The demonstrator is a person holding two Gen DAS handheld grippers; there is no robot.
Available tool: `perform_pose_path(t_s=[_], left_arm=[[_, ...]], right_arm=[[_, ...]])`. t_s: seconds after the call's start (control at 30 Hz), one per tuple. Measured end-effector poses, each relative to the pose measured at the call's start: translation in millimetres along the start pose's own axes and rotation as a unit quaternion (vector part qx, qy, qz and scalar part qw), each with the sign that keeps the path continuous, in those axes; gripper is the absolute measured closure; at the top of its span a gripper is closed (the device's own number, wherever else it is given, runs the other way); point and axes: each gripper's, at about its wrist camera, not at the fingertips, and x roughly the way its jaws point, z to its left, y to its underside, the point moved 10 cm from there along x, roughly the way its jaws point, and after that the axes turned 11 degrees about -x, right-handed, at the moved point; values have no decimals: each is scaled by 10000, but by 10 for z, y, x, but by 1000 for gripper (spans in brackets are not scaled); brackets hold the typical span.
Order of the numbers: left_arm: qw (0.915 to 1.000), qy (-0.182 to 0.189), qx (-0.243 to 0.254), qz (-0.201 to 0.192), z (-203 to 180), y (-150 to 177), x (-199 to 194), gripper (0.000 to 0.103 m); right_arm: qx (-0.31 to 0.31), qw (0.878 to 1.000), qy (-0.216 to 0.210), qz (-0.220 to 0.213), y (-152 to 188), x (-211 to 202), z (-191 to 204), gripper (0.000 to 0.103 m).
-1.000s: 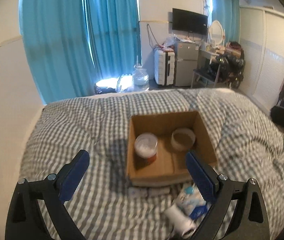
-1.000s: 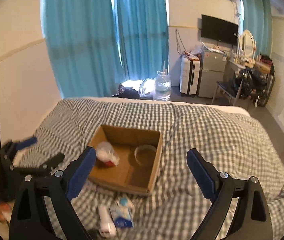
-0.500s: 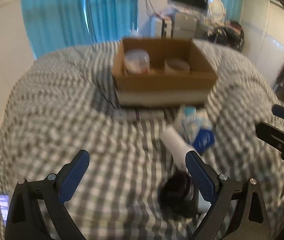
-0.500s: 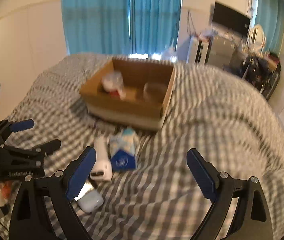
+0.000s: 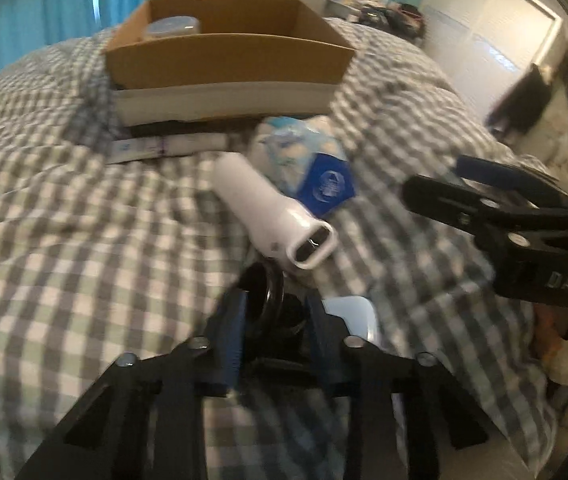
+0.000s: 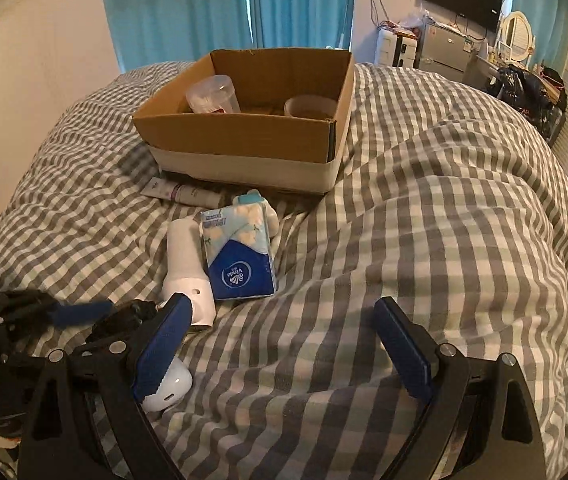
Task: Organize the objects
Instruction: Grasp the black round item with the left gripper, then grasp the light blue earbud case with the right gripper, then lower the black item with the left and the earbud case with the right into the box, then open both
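A cardboard box (image 6: 244, 136) sits on the checked bed; it also shows in the left wrist view (image 5: 224, 64). It holds a clear lidded jar (image 6: 214, 94) and a small round tub (image 6: 309, 106). In front of it lie a tube (image 6: 184, 192), a tissue pack (image 6: 240, 252), a white bottle-shaped device (image 5: 272, 216) and a white earbud case (image 6: 168, 388). My left gripper (image 5: 276, 312) is shut on a black round object (image 5: 270, 300) by the white device. My right gripper (image 6: 280, 344) is open and empty above the blanket.
The checked duvet (image 6: 443, 220) lies in rumpled folds to the right. Blue curtains (image 6: 224, 4), a TV, a fridge and cluttered furniture stand beyond the bed. A pale wall is at the left.
Both grippers dropped and moved toward the loose items in front of the box. My left gripper went from wide open to closed around the black round object.
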Motion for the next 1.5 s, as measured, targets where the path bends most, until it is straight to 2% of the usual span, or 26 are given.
perform_pose_path(t_s=[0.1,0.17,0.23,0.33,0.53,0.63,0.8,0.9,0.97,1.1,1.13,1.17,1.33,1.5], left_arm=[[10000,-27,35,-57,-16,6,-45,86],[9995,-251,8,-211,22,-35,-140,93],[9974,-549,24,-463,69,-116,-305,94],[9954,-669,-42,-681,148,-195,-525,94],[9905,-1109,-118,-809,410,-249,-666,94],[9904,-1109,-244,-786,501,-239,-668,94],[9903,-1091,-252,-817,515,-225,-674,94],[9907,-1059,-271,-806,513,-216,-660,94],[9909,-1035,-299,-810,521,-213,-662,94],[9905,-1043,-308,-837,515,-202,-685,94],[9903,-1050,-317,-855,510,-200,-700,94],[9901,-1060,-320,-865,509,-198,-710,94],[9889,-1084,-371,-949,512,-169,-803,94],[9877,-1136,-342,-1019,510,-174,-898,94]], right_arm=[[10,10000,-4,-38,-6,-35,13,11],[25,10000,-9,-54,-10,-70,26,11],[5,10000,-51,-72,-13,-116,76,11],[-134,9998,-123,-71,-18,-156,212,11],[-766,9964,-321,198,13,-6,644,11],[-1037,9922,-519,457,102,163,854,11],[-1151,9854,-766,994,312,477,987,23],[-1152,9842,-826,1063,340,510,1001,23],[-1168,9825,-941,1103,366,520,1031,31],[-1290,9790,-952,1262,449,571,1079,32],[-1337,9784,-923,1280,458,577,1100,37],[-1377,9778,-920,1284,466,571,1113,45],[-1432,9815,-647,1096,443,455,1059,45],[-1058,9914,-542,546,288,138,901,45]])
